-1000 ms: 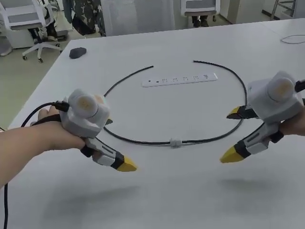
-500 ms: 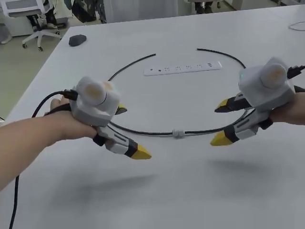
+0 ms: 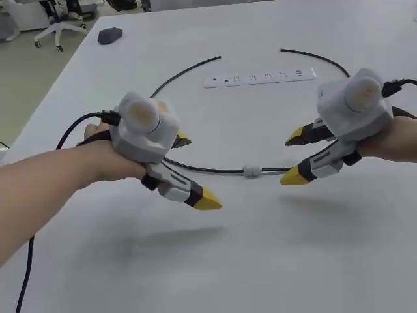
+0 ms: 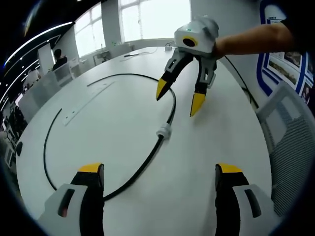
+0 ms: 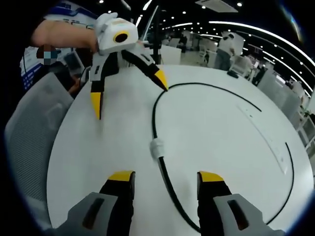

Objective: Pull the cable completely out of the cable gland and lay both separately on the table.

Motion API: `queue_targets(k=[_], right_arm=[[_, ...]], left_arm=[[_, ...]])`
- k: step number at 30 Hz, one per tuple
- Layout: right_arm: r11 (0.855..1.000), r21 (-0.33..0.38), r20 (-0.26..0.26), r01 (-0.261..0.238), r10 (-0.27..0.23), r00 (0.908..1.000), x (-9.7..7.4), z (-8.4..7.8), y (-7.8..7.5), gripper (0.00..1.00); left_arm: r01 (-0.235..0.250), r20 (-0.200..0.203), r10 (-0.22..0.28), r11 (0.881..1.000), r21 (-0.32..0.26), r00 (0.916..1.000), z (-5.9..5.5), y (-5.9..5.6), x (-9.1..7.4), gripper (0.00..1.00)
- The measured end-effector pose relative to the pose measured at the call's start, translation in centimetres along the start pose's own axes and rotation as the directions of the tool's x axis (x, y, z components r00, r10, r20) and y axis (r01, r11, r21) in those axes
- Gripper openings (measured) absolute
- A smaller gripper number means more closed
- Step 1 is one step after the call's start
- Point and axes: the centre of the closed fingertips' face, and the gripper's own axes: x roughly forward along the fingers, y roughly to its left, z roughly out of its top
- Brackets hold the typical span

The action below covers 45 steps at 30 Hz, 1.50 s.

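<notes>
A long black cable (image 3: 225, 171) lies in a wide loop on the white table (image 3: 273, 248). A small white cable gland (image 3: 251, 171) is threaded on its near stretch. My left gripper (image 3: 195, 171) hovers open just left of the gland, its jaws wide on either side of the cable. From the right, my right gripper (image 3: 292, 156) faces the gland, also open and holding nothing. In the left gripper view, the gland (image 4: 163, 132) lies ahead of the open jaws, with the right gripper (image 4: 179, 98) beyond it. In the right gripper view, the gland (image 5: 156, 146) sits just ahead, with the left gripper (image 5: 129, 93) behind it.
A white power strip (image 3: 260, 77) lies inside the far part of the loop. A dark mouse (image 3: 109, 35) rests near the table's far left corner. The table's left edge runs close behind my left arm, with an office chair (image 3: 58, 26) on the floor beyond.
Both grippers have moved inward toward the gland, the right one more. The head camera has tilted, shifting the whole scene. Cable and gland lie where they were.
</notes>
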Motion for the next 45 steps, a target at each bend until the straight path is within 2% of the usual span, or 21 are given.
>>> queue_targets(k=[2,3,4,5,7,12,14,17,20,23,25,30,34,36,38,40,43,45], right_arm=[[1.000,0.017,0.033,-0.016,0.015,0.9993,0.6,0.7,0.1,0.48],[1.000,0.024,0.030,-0.020,0.020,0.9993,0.9,0.8,0.0,0.45],[1.000,0.017,0.032,-0.021,0.020,0.9993,1.1,0.9,0.0,0.41],[1.000,-0.003,0.041,-0.024,0.024,0.9989,1.4,1.2,0.1,0.38],[0.999,-0.013,0.037,-0.030,0.030,0.9989,1.9,1.2,0.2,0.33],[0.999,-0.035,0.025,-0.042,0.042,0.9988,3.0,1.2,0.4,0.28],[0.998,-0.045,0.018,-0.051,0.052,0.9985,3.3,1.1,0.6,0.26],[0.997,-0.056,0.019,-0.057,0.058,0.9981,3.7,1.2,0.7,0.24],[0.996,-0.065,0.020,-0.064,0.066,0.9977,4.0,1.2,0.7,0.21],[0.994,-0.066,0.010,-0.083,0.084,0.9964,4.1,0.9,1.0,0.19],[0.994,-0.062,0.015,-0.090,0.092,0.9957,4.0,1.0,1.0,0.17],[0.994,-0.059,0.018,-0.091,0.093,0.9955,4.1,1.0,0.9,0.16],[0.994,-0.043,0.025,-0.103,0.104,0.9943,4.2,1.1,0.9,0.10],[0.994,-0.043,0.029,-0.104,0.105,0.9940,4.2,1.0,1.0,0.09],[0.994,-0.032,0.035,-0.103,0.104,0.9939,4.2,1.1,1.1,0.09],[0.993,-0.034,0.031,-0.109,0.110,0.9935,4.2,1.1,1.4,0.09],[0.992,-0.043,0.018,-0.118,0.119,0.9928,4.2,1.1,2.0,0.08],[0.991,-0.052,0.016,-0.124,0.125,0.9920,4.0,1.0,2.7,0.08]], left_arm=[[-0.031,0.019,0.031,0.999,0.008,0.9993,0.4,0.5,0.0,0.89],[-0.058,0.058,0.058,0.998,0.009,0.9966,1.2,0.7,-0.1,0.87],[-0.062,0.091,0.062,0.998,0.000,0.9939,1.8,0.6,-0.2,0.85],[-0.044,0.126,0.046,0.999,-0.014,0.9910,2.5,0.1,-0.2,0.84],[-0.040,0.114,0.041,0.999,-0.013,0.9926,2.4,0.0,-0.2,0.84],[-0.030,0.105,0.029,1.000,0.006,0.9941,2.2,-0.2,0.0,0.86],[-0.022,0.115,0.020,1.000,0.011,0.9931,2.2,-0.4,0.1,0.87],[-0.007,0.136,0.008,1.000,-0.006,0.9907,2.2,-0.7,0.3,0.79],[-0.004,0.132,0.006,1.000,-0.015,0.9913,1.9,-0.8,0.8,0.82],[0.004,0.122,-0.002,1.000,-0.015,0.9926,1.6,-0.9,0.9,0.81],[-0.007,0.111,0.006,1.000,0.009,0.9938,1.5,-0.8,1.0,0.85],[-0.021,0.135,0.020,1.000,0.002,0.9907,2.1,-0.1,1.1,0.88],[-0.013,0.154,0.015,1.000,-0.011,0.9880,2.7,-0.2,1.1,0.88],[-0.017,0.142,0.016,1.000,0.009,0.9898,2.5,-0.3,1.0,0.90],[-0.053,0.098,0.046,0.997,0.062,0.9941,1.6,0.3,1.0,0.95],[-0.034,0.105,0.031,0.999,0.027,0.9939,1.5,0.0,1.1,0.97],[-0.031,0.122,0.030,1.000,0.003,0.9921,1.7,0.0,0.8,0.95],[0.005,0.146,0.002,0.999,-0.044,0.9893,2.1,-0.6,0.7,0.92]])
